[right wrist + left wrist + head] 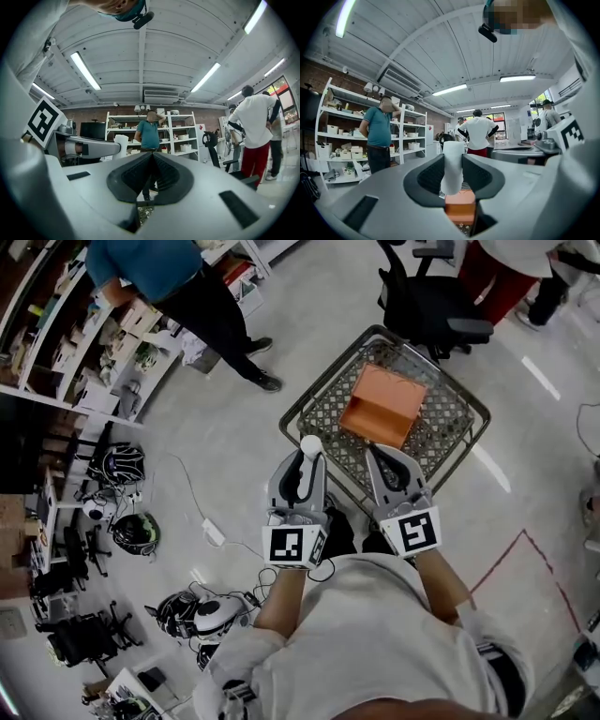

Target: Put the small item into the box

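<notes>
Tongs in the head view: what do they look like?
Both the left tongs and right tongs are light grey with black ribbed pads. Each carries a cube with black-and-white square markers. The sleeves are white.

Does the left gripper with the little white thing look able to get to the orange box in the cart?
Probably yes: the left gripper holds the white item by the near edge of the cart, which is open on top, and nothing covers the orange box.
</notes>
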Demonstrator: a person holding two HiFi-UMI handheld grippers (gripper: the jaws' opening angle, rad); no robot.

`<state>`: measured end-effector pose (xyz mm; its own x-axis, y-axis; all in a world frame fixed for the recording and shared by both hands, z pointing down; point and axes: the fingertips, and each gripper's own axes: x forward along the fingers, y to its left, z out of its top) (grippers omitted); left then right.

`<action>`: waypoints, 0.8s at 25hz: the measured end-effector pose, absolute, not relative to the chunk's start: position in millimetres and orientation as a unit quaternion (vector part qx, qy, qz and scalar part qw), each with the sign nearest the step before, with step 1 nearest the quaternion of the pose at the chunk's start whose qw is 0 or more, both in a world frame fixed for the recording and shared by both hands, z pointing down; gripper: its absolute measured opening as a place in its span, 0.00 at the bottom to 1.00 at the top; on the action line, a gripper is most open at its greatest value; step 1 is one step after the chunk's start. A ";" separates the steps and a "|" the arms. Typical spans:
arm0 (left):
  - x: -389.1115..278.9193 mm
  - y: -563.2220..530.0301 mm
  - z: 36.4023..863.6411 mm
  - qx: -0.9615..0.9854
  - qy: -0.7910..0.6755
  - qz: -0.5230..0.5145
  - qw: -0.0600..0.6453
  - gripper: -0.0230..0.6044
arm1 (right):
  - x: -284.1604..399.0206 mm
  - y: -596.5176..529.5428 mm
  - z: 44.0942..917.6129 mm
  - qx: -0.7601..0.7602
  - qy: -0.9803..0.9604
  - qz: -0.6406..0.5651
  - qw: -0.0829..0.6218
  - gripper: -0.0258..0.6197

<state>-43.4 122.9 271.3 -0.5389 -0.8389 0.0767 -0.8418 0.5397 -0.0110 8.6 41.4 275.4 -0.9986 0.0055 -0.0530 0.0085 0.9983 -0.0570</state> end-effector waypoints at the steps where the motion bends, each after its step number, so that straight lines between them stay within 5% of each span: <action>1: -49.5 113.8 273.3 0.485 -0.874 0.024 0.034 0.23 | 3.0 33.2 276.1 -0.002 0.999 -0.030 0.024 0.04; 20: -215.9 79.2 306.0 0.590 -0.803 0.028 0.073 0.23 | -139.4 9.1 299.8 -0.133 0.990 0.006 -0.043 0.04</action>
